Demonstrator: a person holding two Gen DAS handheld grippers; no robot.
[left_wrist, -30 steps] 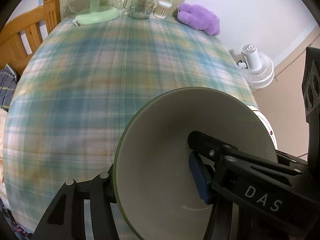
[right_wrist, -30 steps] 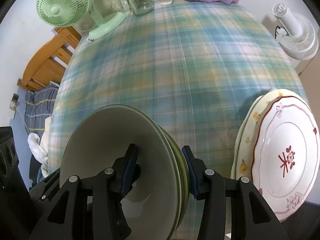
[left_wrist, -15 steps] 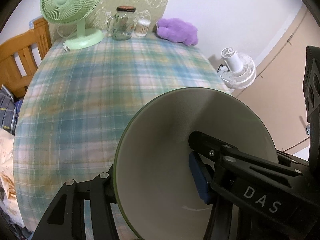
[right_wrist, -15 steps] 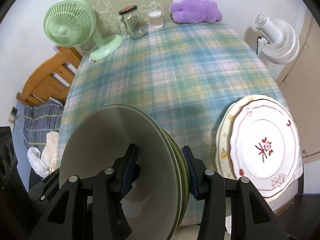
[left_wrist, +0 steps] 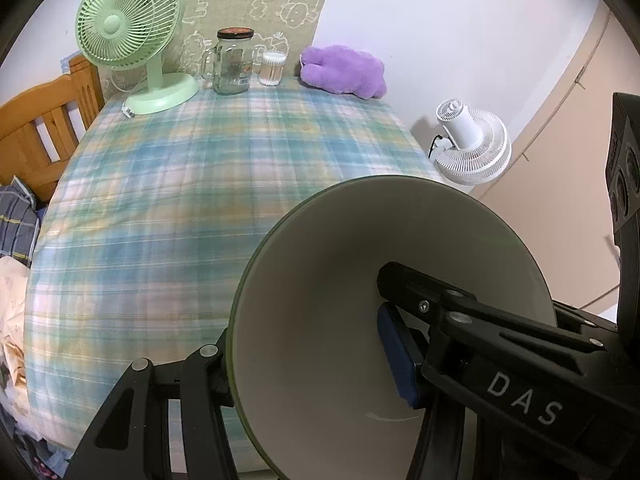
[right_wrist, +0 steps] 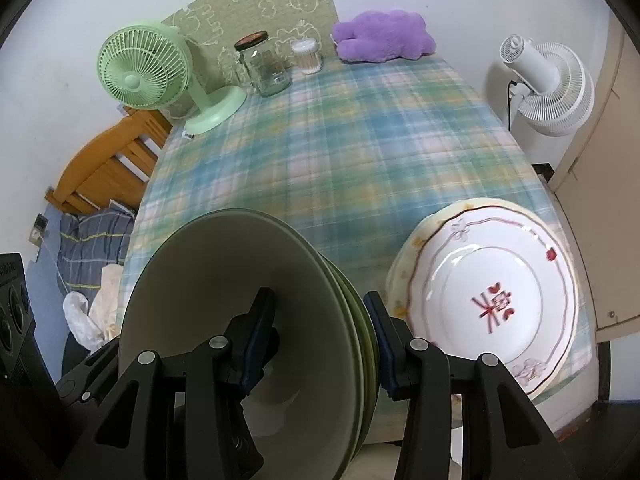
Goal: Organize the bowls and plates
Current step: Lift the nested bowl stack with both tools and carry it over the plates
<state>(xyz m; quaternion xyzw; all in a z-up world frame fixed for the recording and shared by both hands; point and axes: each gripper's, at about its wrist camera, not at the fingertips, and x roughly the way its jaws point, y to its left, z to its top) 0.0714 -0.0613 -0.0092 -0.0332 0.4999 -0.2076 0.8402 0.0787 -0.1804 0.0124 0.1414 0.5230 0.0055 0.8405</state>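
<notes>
A stack of nested pale bowls with green rims (right_wrist: pixel 224 280) hangs tilted above the near part of the table, held from both sides. My left gripper (left_wrist: pixel 304 320) is shut on the stack's wall, its blue pad (left_wrist: pixel 396 356) inside the top bowl (left_wrist: pixel 360 264) and the other finger outside. My right gripper (right_wrist: pixel 318 308) is shut on the opposite wall, one pad (right_wrist: pixel 256 336) inside and one pad (right_wrist: pixel 378 340) against the outer rims. A stack of white plates with a red pattern (right_wrist: pixel 492 300) lies at the table's near right corner.
The plaid tablecloth (left_wrist: pixel 192 184) covers the table. Along its far edge stand a green fan (left_wrist: pixel 128 32), a glass jar (left_wrist: pixel 234 60), a cotton-swab tub (left_wrist: pixel 273 68) and a purple plush (left_wrist: pixel 344 72). A white fan (left_wrist: pixel 472 144) stands off the right side, a wooden bed frame (left_wrist: pixel 36 132) to the left.
Both grippers have risen with the bowl stack still clamped. The table has dropped away below, and the back wall and far objects have come fully into view.
</notes>
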